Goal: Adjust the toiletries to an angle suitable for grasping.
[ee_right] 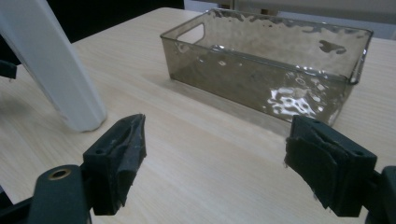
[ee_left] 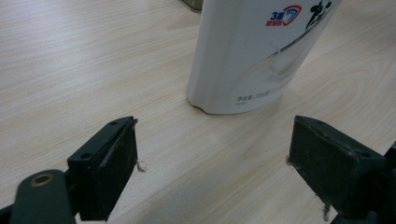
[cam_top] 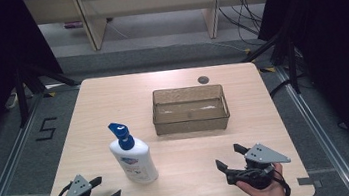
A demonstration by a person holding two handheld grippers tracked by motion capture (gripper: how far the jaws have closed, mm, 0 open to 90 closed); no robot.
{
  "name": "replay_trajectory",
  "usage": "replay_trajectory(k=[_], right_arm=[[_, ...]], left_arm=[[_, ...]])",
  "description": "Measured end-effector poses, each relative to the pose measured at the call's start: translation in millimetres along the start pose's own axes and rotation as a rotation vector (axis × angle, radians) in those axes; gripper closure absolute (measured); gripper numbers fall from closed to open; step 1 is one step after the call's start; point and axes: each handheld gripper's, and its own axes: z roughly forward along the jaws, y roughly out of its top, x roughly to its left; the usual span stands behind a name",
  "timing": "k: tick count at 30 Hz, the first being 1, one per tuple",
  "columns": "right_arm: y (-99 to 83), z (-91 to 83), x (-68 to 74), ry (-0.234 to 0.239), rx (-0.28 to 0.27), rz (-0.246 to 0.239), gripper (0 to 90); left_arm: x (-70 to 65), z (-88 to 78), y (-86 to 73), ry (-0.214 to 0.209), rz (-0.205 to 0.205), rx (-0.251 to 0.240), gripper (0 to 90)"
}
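A white pump bottle (cam_top: 132,158) with a blue pump head stands upright on the wooden table (cam_top: 112,100), left of centre. Its lower body (ee_left: 252,51) fills the top of the left gripper view, and its side (ee_right: 56,70) shows at the left of the right gripper view. A smoky transparent plastic bin (cam_top: 190,109) sits empty near the table's middle and shows as bin (ee_right: 275,65) ahead of the right jaws. My left gripper (cam_top: 104,188) is open at the front left, just short of the bottle. My right gripper (cam_top: 230,156) is open at the front right, apart from both.
A small dark round cap (cam_top: 203,80) is set in the tabletop behind the bin. Black stands and cables flank the table on the grey floor, and wooden furniture legs stand beyond the far edge.
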Motion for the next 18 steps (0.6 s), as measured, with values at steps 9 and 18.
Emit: replay_trajectory(k=[9,18], right_arm=[[16.0,12.0,9.5,0.050,-0.025,-0.021,20.6],[33.3,23.7,25.9,0.107,-0.045,-0.044,20.9]], left_arm=[[1.0,0.0,0.0,0.004,0.005,0.001,14.8],[1.8,-1.1,0.5,0.007,0.010,-0.004,14.8]])
